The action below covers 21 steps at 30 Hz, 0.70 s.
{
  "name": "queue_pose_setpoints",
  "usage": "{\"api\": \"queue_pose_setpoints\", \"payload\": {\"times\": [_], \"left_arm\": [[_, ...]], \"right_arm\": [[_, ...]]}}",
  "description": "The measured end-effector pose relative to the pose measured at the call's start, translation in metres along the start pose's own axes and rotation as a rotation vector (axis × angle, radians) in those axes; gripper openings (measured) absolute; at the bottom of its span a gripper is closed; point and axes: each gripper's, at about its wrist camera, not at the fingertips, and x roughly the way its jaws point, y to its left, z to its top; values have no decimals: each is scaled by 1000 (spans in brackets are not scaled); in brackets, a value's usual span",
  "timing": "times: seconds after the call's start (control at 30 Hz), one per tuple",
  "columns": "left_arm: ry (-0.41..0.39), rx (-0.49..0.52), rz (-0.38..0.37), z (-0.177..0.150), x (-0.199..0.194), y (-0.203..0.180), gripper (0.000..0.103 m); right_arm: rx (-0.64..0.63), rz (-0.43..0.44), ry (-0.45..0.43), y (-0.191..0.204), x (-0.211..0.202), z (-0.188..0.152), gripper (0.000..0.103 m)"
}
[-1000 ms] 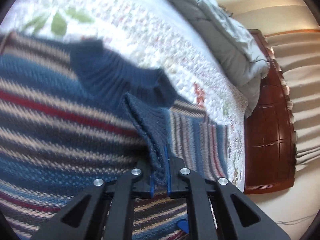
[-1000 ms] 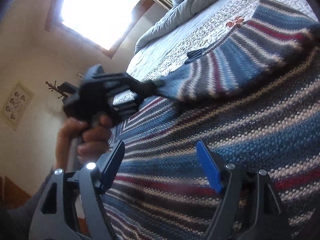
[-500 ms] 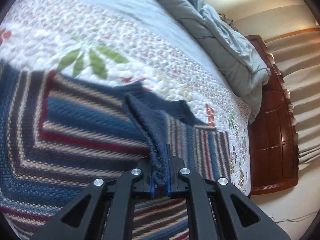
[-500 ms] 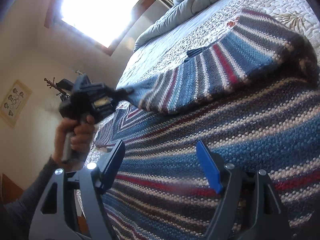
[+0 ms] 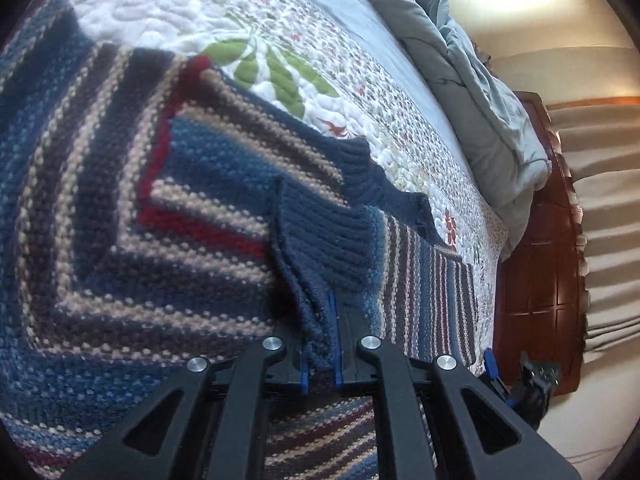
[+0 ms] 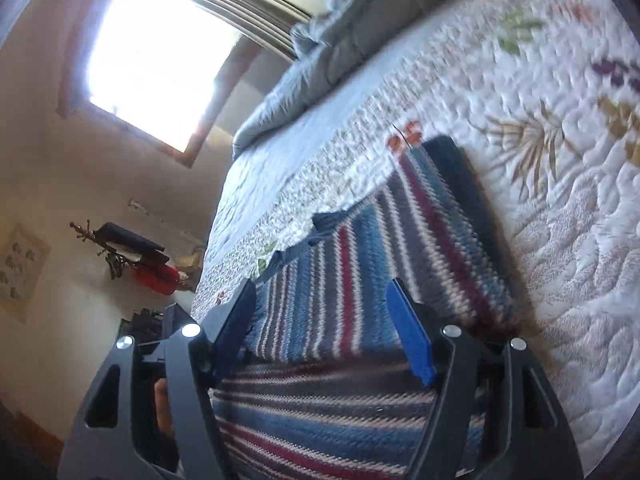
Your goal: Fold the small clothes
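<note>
Pinching the striped sweater's (image 5: 168, 216) ribbed cuff (image 5: 320, 248), left tongs (image 5: 319, 354) clenched; right tongs (image 6: 326, 332) released, lately narrowing

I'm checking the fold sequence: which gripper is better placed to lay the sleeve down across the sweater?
Left. The left gripper is shut on the navy ribbed cuff over the striped sweater. The right gripper is open, its jaws having just been closing, pressing on nothing.
</note>
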Motion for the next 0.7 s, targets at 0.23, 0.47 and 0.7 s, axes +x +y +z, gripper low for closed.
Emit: {"api": "queue_pose_setpoints", "payload": {"times": [0.23,0.47,0.7], "left_arm": [[-2,40,49,-1,2,-3,8],[-37,118,105,-6,-9,-23,9],[-43,95,148,-5,-17,-12,17]], "right_arm": [[95,-2,114,-51,12,-3,59],[57,18,62,-21,-4,36,72],[79,-92,137,-29,65,75,71]]}}
